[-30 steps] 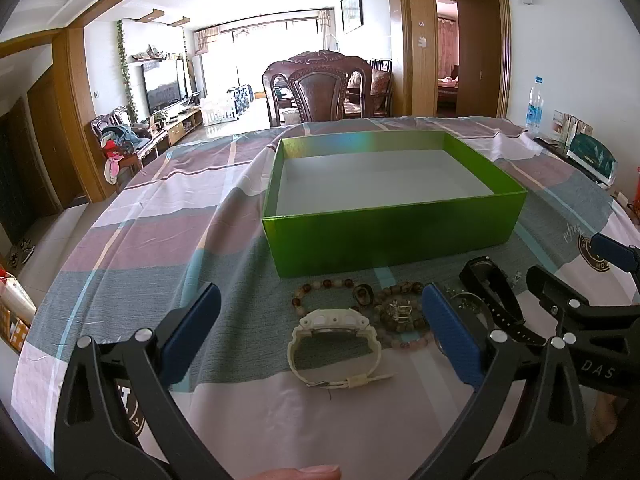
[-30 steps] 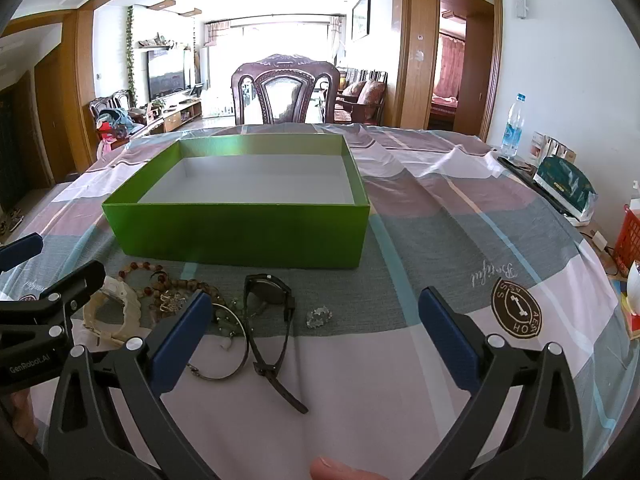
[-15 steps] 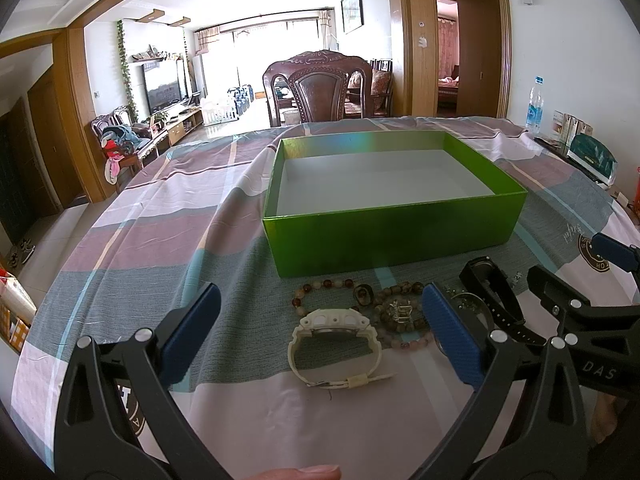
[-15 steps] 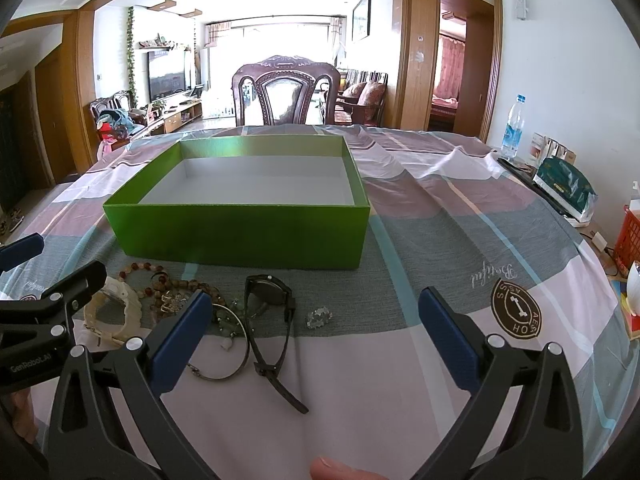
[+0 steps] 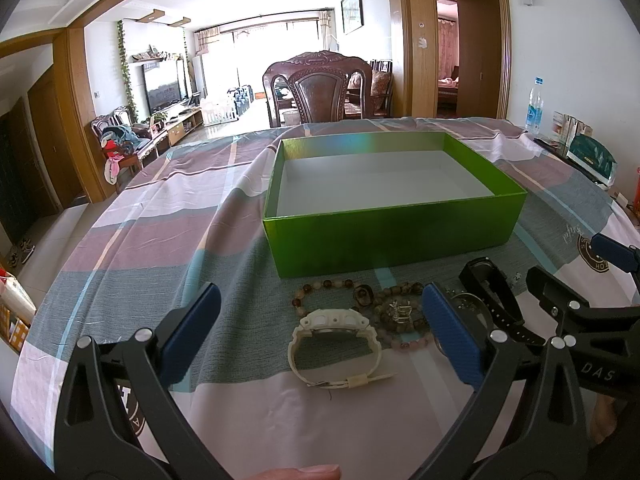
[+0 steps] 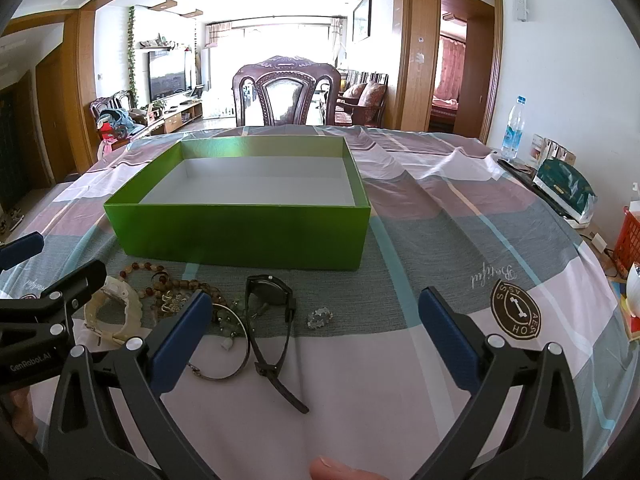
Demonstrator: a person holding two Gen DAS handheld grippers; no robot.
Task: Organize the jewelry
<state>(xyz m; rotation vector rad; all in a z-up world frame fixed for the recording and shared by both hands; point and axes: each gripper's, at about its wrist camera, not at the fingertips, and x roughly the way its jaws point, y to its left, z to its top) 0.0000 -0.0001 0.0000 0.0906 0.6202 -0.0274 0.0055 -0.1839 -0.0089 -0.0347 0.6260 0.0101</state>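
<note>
A green box [image 5: 396, 236] with an empty white inside stands on the table; it also shows in the right wrist view [image 6: 244, 232]. In front of it lies jewelry: a white watch [image 5: 334, 344], bead bracelets [image 5: 384, 304], a black watch [image 5: 492, 296], seen also in the right wrist view [image 6: 270, 308], a thin metal bangle [image 6: 228, 344] and a small crystal piece [image 6: 320, 317]. My left gripper [image 5: 318, 336] is open, hovering with the white watch between its fingers' span. My right gripper [image 6: 316, 332] is open, over the black watch and crystal piece.
The table has a striped cloth [image 6: 440, 216]. A wooden chair [image 5: 318, 92] stands at the far side. A water bottle [image 6: 513, 128], a green bag [image 6: 566, 188] and a red basket [image 6: 628, 240] sit along the right edge.
</note>
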